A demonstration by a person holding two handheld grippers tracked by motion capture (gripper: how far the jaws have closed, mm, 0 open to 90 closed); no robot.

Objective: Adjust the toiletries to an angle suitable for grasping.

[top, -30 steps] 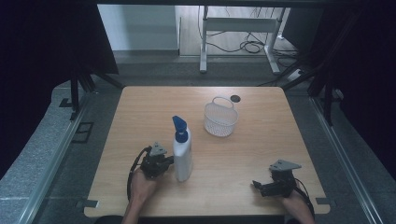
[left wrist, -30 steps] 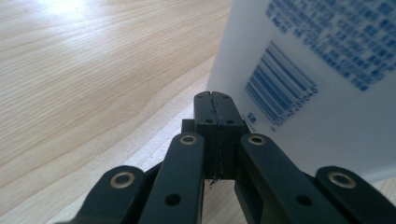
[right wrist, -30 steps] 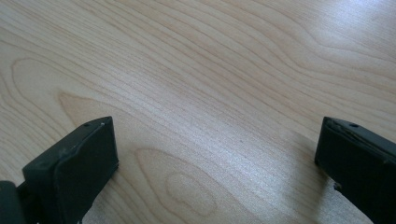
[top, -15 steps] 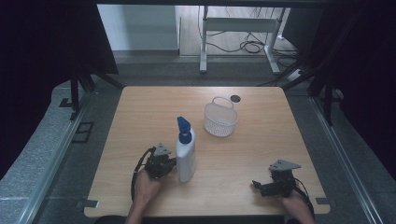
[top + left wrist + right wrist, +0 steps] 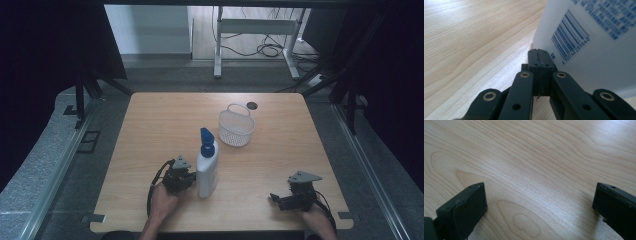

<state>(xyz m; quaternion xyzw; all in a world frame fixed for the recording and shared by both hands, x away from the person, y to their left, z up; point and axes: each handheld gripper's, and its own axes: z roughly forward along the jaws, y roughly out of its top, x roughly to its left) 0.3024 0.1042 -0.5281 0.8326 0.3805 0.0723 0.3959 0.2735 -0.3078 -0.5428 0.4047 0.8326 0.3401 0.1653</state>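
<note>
A white bottle [image 5: 207, 171] with a blue spray cap stands upright on the wooden table [image 5: 165, 120], in the near middle. My left gripper [image 5: 190, 177] sits just left of the bottle's base with its jaws shut on nothing. Up close, in the left gripper view, the closed tips of the left gripper [image 5: 539, 53] rest against the bottle's white wall [image 5: 599, 50] beside a barcode. My right gripper [image 5: 276, 200] lies at the near right of the table, open. In the right gripper view the right gripper [image 5: 539, 202] has bare wood between its fingers.
A white mesh basket [image 5: 236, 126] with a handle stands behind the bottle, right of centre. A small dark disc [image 5: 251, 105] lies near the table's far edge. Metal rails flank the table, and a desk frame with cables stands beyond it.
The bottle and my left gripper have shifted slightly to the right and nearer. The right gripper has stayed put.
</note>
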